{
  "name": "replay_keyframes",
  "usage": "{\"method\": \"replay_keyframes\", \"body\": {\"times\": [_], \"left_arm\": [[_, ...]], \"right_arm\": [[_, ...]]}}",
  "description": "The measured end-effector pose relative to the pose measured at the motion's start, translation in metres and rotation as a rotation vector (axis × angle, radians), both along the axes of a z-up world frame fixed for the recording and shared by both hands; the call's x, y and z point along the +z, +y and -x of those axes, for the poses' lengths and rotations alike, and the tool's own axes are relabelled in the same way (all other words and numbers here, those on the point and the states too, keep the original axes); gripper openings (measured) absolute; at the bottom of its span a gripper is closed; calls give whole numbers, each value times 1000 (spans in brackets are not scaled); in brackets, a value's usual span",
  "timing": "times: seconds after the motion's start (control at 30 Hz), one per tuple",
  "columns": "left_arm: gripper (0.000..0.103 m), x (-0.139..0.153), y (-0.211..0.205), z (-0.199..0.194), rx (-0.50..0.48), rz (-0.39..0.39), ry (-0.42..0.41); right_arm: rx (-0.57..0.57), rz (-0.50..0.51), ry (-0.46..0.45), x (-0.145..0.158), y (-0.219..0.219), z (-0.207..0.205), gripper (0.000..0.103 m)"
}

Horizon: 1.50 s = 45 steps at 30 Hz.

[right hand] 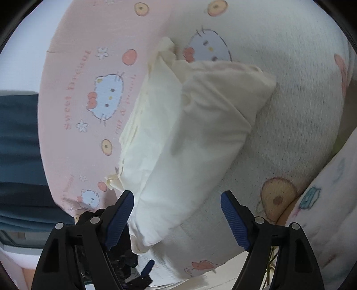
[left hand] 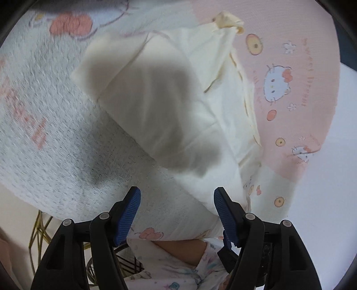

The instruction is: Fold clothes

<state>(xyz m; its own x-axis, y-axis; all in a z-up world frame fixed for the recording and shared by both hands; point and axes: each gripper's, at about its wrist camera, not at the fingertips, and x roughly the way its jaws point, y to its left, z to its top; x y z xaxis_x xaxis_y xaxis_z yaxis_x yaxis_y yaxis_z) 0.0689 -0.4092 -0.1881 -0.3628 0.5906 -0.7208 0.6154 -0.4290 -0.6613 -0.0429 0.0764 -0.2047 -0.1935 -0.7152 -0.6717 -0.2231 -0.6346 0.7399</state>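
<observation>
Open claw [left hand: 177, 201] over folded garment [left hand: 156, 100].

Folded garment [left hand: 169, 116] ahead; blanket [left hand: 55, 125] beside it bare.

Cream garment [left hand: 169, 107] — seemingly folded — lies on the cartoon-print blanket [left hand: 296, 93].

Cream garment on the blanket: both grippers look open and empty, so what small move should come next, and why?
Probably draw both grippers back. The cream garment already lies folded into a compact bundle on the cartoon-print blanket, and the left gripper and right gripper stand open with nothing pinched. One loose cream end sticks out; tucking it is optional.
</observation>
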Motion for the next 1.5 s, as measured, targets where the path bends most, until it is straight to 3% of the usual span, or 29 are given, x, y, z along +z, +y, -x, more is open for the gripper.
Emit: {"method": "replay_keyframes", "body": {"times": [0.2,0.27,0.37,0.6,0.87,0.93,0.97,1.0,1.03,1.13,1.23,1.33,1.4,1.5], "left_arm": [[66,-9,9,28,-67,86,42],[66,-18,7,32,-71,50,39],[66,-27,4,36,-66,59,27],[66,-23,-6,48,-95,75,82],[66,-30,-12,52,19,19,99],[66,-34,-12,50,60,9,93],[66,-34,-12,49,84,14,75],[58,-34,-12,48,107,20,55],[47,-34,-10,51,103,43,27],[37,-20,3,63,15,201,-38],[27,6,27,75,-92,440,-49],[25,34,59,83,-218,703,-31],[24,45,70,80,-246,784,-24],[24,56,65,65,-231,807,-45]], "right_arm": [[6,8,-37,-28,-20,8,80],[-24,27,-68,-41,-22,11,80],[-44,29,-122,-60,-25,16,81],[-34,75,-55,-58,-35,32,86],[-110,174,15,-69,-33,34,86],[-152,190,20,-75,-28,29,78],[-165,181,20,-77,-26,27,61],[-159,137,14,-77,-26,25,44],[-148,100,11,-77,-26,24,41],[-87,28,19,-69,-32,30,39],[-27,-98,41,-53,-44,37,36],[51,-256,113,-29,-60,35,34],[92,-346,151,-14,-69,31,33],[121,-426,191,7,-73,23,32]]}}
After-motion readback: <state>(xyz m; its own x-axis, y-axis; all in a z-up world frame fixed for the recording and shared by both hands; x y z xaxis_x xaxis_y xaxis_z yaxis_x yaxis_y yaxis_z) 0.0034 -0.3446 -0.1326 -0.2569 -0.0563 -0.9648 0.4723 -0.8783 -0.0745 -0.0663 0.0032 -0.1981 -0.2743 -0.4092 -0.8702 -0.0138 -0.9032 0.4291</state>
